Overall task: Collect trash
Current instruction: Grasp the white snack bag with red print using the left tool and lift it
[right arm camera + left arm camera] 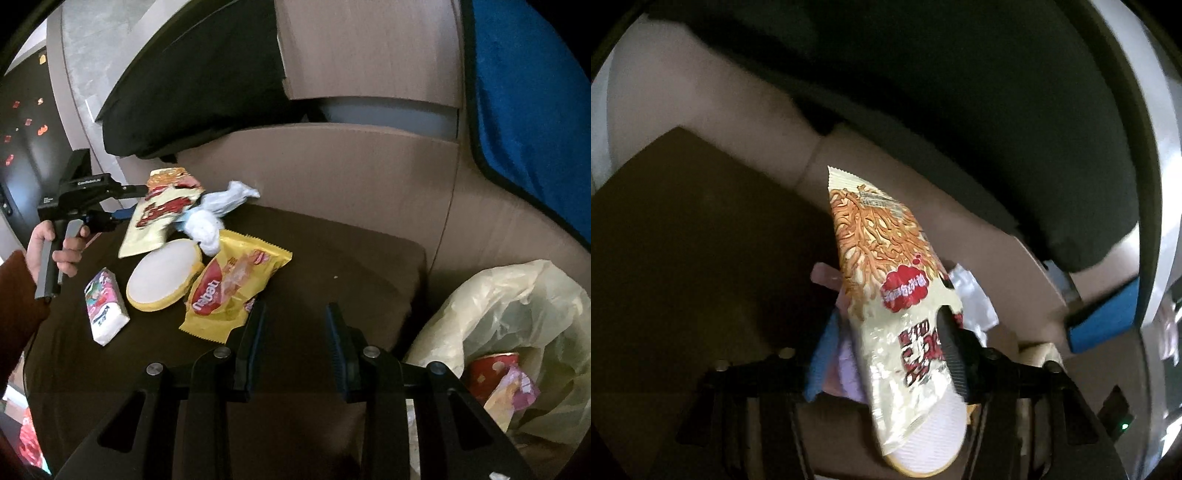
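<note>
Two grippers in play, both over a dark brown cushion (332,266) on a tan sofa (332,166). Trash sat in a cluster on the cushion's far-left part.

Left to right in the right wrist view:
- Person's left hand (55,251) gripped the left tool's handle at the far left edge.
- Left gripper (886,354) was clamped on a cream noodle-snack wrapper (159,218); in its own view the wrapper (886,277) ran between the fingers, right finger pad (951,347) pressed against it, left finger mostly hidden behind it. Wrapper looked raised at the gripped end; whether its lower edge touched the cushion, can't tell.
- Tissue pack (105,310), white and pink, lay near-left on the cushion.
- Round white pad with yellow rim (164,277) lay just right of the tissue pack, touching the yellow snack bag (229,291).
- Crumpled pale-blue tissue (218,210) sat far of the pad, beside the wrapper.
- Right gripper (295,332) hovered over the cushion's near part, jaws parted wide, nothing between them; left fingertip (255,328) overlapped the yellow bag's near edge in view, contact unclear.
- Translucent trash bag (517,306) stood open at near right, beside the cushion, with a red cup (495,373) and a pink wrapper (517,387) inside.
- Blue cloth (535,110) hung at far right; black pillow (192,85) at far left.
</note>
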Tool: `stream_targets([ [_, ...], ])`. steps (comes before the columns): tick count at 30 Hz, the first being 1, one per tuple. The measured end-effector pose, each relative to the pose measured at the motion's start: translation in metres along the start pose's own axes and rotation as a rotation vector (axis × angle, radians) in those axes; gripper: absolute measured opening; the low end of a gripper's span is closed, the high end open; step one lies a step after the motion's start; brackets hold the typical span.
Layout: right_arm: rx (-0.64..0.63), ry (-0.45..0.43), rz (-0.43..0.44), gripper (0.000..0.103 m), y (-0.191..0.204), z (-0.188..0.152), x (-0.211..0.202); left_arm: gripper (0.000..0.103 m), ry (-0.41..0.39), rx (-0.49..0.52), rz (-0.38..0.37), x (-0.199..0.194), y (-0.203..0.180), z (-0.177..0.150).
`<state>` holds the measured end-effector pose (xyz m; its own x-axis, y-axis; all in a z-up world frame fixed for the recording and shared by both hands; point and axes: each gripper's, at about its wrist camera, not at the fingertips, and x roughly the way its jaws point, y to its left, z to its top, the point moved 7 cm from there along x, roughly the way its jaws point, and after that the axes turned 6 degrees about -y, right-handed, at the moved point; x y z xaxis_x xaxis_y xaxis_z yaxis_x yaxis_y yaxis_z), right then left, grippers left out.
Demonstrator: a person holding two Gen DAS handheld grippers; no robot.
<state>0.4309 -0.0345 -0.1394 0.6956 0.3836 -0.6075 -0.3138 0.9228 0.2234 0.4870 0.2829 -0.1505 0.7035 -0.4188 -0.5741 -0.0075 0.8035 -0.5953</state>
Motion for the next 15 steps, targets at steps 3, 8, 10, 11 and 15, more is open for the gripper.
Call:
stream_targets([
  [3,0.004,-0.001,0.012,0.030,0.001,-0.004,-0.005,0.016,-0.037,0.043,0.074,-0.006,-0.013,-0.006],
  [8,0.006,-0.002,0.032,0.030,0.005,-0.007,-0.012,0.009,-0.070,0.080,0.087,-0.030,-0.032,-0.028],
  [10,0.004,-0.009,0.047,0.030,0.009,-0.006,-0.015,0.008,-0.082,0.059,0.072,-0.051,-0.040,-0.038],
  [11,0.000,-0.011,0.055,0.030,0.013,-0.005,-0.016,0.008,-0.089,0.048,0.066,-0.064,-0.037,-0.042],
  [15,-0.014,-0.011,0.088,0.031,0.029,-0.003,-0.015,0.008,-0.136,0.039,0.056,-0.107,-0.046,-0.062],
])
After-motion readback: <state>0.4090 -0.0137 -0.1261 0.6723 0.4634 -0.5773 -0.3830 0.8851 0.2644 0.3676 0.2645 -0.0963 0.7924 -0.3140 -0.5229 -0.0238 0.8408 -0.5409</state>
